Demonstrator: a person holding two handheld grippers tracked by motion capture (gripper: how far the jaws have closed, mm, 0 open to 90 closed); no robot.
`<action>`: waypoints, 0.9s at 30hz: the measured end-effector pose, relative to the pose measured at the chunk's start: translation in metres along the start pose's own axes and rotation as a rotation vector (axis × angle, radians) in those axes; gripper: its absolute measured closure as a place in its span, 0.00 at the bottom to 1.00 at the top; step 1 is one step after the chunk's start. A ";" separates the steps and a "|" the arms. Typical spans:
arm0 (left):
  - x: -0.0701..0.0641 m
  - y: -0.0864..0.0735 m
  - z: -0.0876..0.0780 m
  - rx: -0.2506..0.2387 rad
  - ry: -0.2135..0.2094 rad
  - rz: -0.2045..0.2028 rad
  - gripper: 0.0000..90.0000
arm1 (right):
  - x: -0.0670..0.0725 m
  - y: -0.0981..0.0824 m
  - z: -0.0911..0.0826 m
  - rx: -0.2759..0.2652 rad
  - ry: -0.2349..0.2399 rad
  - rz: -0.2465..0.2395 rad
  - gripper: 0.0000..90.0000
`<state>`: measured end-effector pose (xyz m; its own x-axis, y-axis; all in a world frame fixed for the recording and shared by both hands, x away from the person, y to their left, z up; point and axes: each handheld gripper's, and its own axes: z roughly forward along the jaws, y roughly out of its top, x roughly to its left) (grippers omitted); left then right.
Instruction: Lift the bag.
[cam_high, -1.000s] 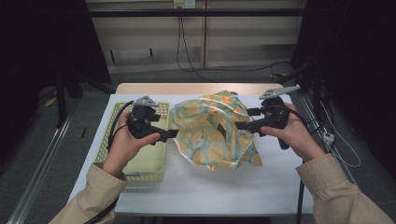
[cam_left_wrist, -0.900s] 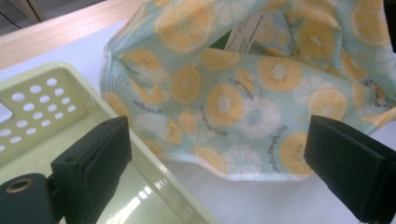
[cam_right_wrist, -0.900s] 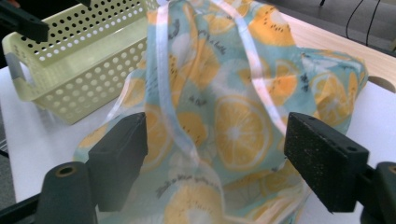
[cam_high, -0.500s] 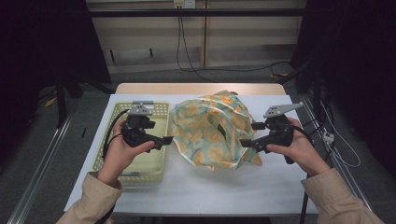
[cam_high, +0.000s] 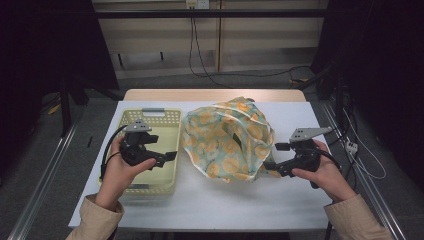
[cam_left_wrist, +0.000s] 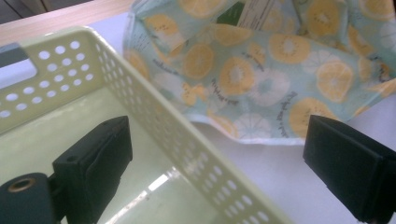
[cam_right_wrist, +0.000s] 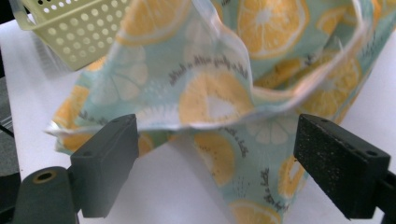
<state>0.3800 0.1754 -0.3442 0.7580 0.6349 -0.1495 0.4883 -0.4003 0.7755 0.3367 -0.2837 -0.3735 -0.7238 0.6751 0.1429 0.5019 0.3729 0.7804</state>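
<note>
The lemon-print fabric bag (cam_high: 227, 140) slumps mid-surface, at three o'clock of the yellow basket (cam_high: 170, 150). Both grippers, left (cam_high: 167, 157) and right (cam_high: 272, 165), flank it, jaws wide and empty, the right's having just been opening. Next: pinch the bag's rim.

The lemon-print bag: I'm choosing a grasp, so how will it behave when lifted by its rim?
The lemon-print bag looks like thin, creased fabric, so it would probably sag and fold. Its slumped open rim suggests it won't hold shape. Something shows inside its mouth, so weight may shift.

A crumpled lemon-print bag (cam_high: 227, 140) lies slumped on the table, seemingly open, beside the basket (cam_high: 150, 150).
</note>
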 end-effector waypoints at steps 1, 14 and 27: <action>0.001 -0.001 -0.001 0.002 0.004 -0.001 0.09 | 0.000 -0.003 0.000 -0.002 0.000 -0.002 0.14; 0.004 -0.021 -0.013 -0.017 0.027 -0.020 0.09 | -0.002 -0.030 0.003 0.000 -0.011 0.015 0.14; 0.001 -0.044 -0.011 0.001 0.019 -0.021 0.09 | -0.004 -0.048 0.005 -0.005 -0.026 0.029 0.15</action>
<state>0.3552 0.2006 -0.3717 0.7394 0.6555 -0.1538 0.5041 -0.3876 0.7718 0.3175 -0.3010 -0.4142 -0.6963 0.7021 0.1494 0.5198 0.3497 0.7795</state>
